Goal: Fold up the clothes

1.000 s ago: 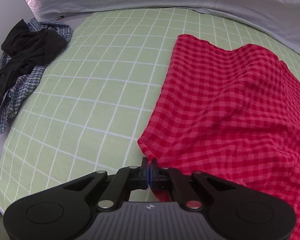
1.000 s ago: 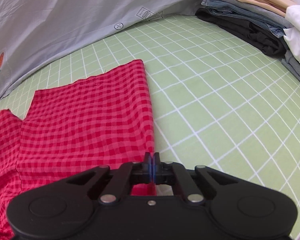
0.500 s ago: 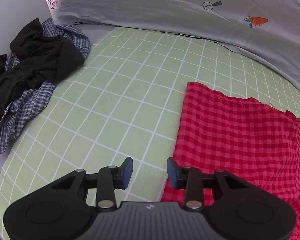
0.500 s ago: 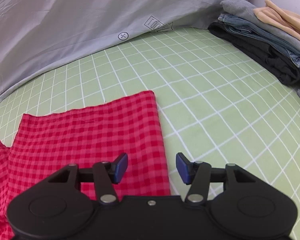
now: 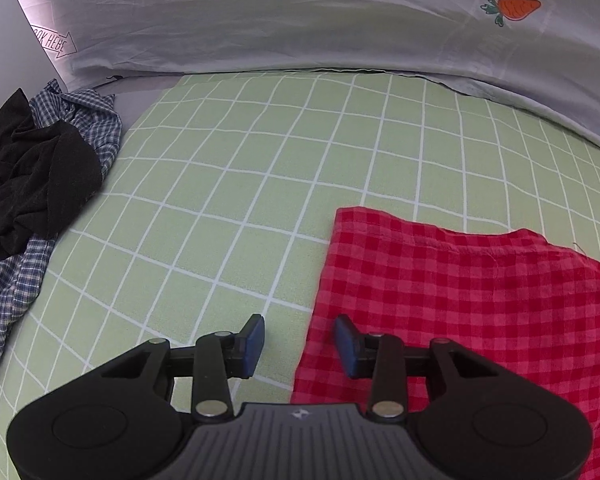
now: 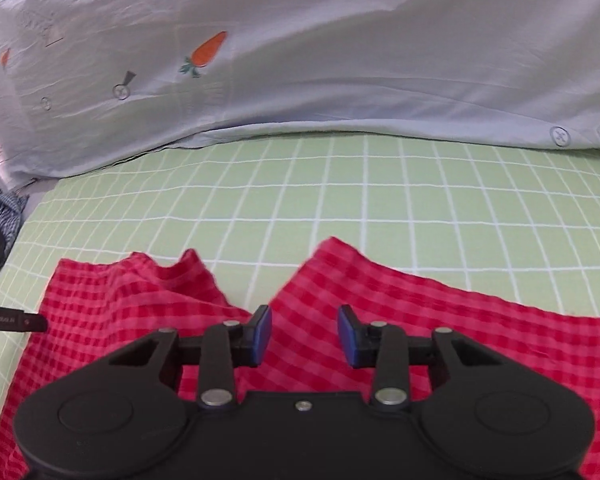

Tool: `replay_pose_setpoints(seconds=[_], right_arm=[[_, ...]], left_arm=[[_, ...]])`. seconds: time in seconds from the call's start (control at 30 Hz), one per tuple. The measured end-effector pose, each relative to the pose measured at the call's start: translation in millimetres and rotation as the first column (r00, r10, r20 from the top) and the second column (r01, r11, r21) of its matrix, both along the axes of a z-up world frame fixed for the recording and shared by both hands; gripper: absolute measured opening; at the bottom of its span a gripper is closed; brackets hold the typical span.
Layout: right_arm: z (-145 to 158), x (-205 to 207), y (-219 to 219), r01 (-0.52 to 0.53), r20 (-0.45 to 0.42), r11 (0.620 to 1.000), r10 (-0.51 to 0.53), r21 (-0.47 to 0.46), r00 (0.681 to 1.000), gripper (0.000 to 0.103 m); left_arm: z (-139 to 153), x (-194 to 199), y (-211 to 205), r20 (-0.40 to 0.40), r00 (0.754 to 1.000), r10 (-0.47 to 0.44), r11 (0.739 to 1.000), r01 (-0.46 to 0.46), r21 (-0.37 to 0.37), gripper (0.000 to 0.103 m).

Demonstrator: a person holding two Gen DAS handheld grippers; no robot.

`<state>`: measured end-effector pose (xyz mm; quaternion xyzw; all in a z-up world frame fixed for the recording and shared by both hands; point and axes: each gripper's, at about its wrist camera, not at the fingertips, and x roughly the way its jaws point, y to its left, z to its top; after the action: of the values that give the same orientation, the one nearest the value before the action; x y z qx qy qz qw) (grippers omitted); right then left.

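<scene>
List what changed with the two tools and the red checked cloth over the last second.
Both tools let go: the left tool and right tool, each shut on the near edge of the red checked cloth a second ago, now stand open above it. The right tool has swung left, toward the cloth's notched far edge. The cloth lies flat on the green grid sheet; the dark clothes pile is unchanged.

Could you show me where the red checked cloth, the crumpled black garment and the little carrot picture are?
red checked cloth (image 5: 480,300): left wrist view, on its flat middle.
crumpled black garment (image 5: 40,184): left wrist view, on its bunched centre.
carrot picture (image 6: 208,52): right wrist view, on the orange body.
</scene>
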<state>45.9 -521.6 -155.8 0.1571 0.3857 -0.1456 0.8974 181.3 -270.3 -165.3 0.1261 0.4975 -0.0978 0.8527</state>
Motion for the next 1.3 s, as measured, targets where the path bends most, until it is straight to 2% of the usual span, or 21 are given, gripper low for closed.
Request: replay_pose_setpoints(seconds=[0.17,0.33,0.4,0.43,0.47,0.57,0.63,0.7,0.73,0.77,0.8,0.83,0.87,0.9,0.97,1.03,1.13,1.23,1.3], right_arm=[[-3,33,18,-0.136,0.007,0.991,0.136,-0.022,0.991,0.038],[-11,52,26,-0.243,-0.028,0.969,0.241,-0.055,0.97,0.038],[-15,59,28,-0.268,-0.047,0.961,0.265,-0.073,0.963,0.028],[-16,60,28,-0.272,-0.05,0.958,0.269,-0.088,0.962,0.015],[-16,61,26,-0.266,-0.053,0.959,0.262,-0.1,0.964,0.003],[-15,64,14,-0.193,-0.051,0.973,0.188,-0.127,0.981,0.001],[-13,61,1,-0.101,-0.045,0.986,0.095,-0.131,0.994,0.002],[-9,40,-1,-0.051,-0.05,0.99,0.045,-0.135,0.998,0.004],[-8,30,-2,-0.026,-0.053,0.99,0.019,-0.137,0.998,0.01],[-6,20,-3,-0.001,-0.055,0.99,-0.006,-0.139,0.998,0.025],[-4,9,-4,0.024,-0.058,0.99,-0.032,-0.141,0.998,0.033],[-2,-1,-5,0.048,-0.06,0.989,-0.057,-0.143,0.997,0.053],[0,-11,-6,0.073,-0.062,0.987,-0.083,-0.145,0.995,0.063],[2,-21,-7,0.098,-0.065,0.984,-0.108,-0.147,0.992,0.066],[5,-42,-9,0.147,-0.069,0.977,-0.159,-0.152,0.985,0.08],[9,-62,-11,0.196,-0.073,0.968,-0.209,-0.157,0.975,0.086],[15,-93,-14,0.268,-0.079,0.949,-0.283,-0.165,0.956,0.087],[13,-146,-4,0.335,-0.116,0.929,-0.354,-0.159,0.928,0.089],[11,-181,5,0.379,-0.129,0.913,-0.399,-0.153,0.908,0.092]], left_arm=[[0,6,0,-0.005,1.0,0.009,1.0,-0.009,-0.015,0.041],[-1,10,-2,0.0,1.0,0.016,1.0,-0.016,-0.027,0.041],[-1,10,-2,0.002,1.0,0.022,0.999,-0.022,-0.036,0.04],[-1,10,-2,0.005,1.0,0.022,0.999,-0.022,-0.04,0.038],[-2,9,-2,0.008,1.0,0.022,0.999,-0.021,-0.044,0.034],[-2,5,-6,0.032,0.999,0.014,1.0,-0.013,-0.015,0.017],[-3,1,-10,0.051,0.999,0.007,1.0,-0.008,0.012,0.015],[-4,-1,-13,0.067,0.998,0.0,0.999,-0.002,0.035,0.015],[-4,-2,-11,0.069,0.998,-0.001,0.999,-0.001,0.033,0.015],[-3,-1,-9,0.066,0.998,0.003,1.0,-0.005,0.022,0.015],[-3,-1,-5,0.057,0.998,0.013,1.0,-0.014,0.005,0.017],[-1,-1,2,0.044,0.999,0.033,0.999,-0.032,-0.023,0.017],[2,-3,9,0.037,0.998,0.05,0.998,-0.048,-0.051,0.017],[5,-5,16,0.029,0.997,0.067,0.995,-0.064,-0.079,0.018],[13,-14,30,0.027,0.997,0.075,0.991,-0.072,-0.109,0.022],[19,-29,44,0.022,0.998,0.063,0.99,-0.06,-0.125,0.029],[23,-55,66,-0.025,0.999,0.042,0.987,-0.045,-0.155,0.037],[21,-90,84,-0.078,0.997,0.029,0.982,-0.043,-0.182,0.045],[18,-112,92,-0.108,0.994,0.014,0.981,-0.035,-0.193,0.046]])
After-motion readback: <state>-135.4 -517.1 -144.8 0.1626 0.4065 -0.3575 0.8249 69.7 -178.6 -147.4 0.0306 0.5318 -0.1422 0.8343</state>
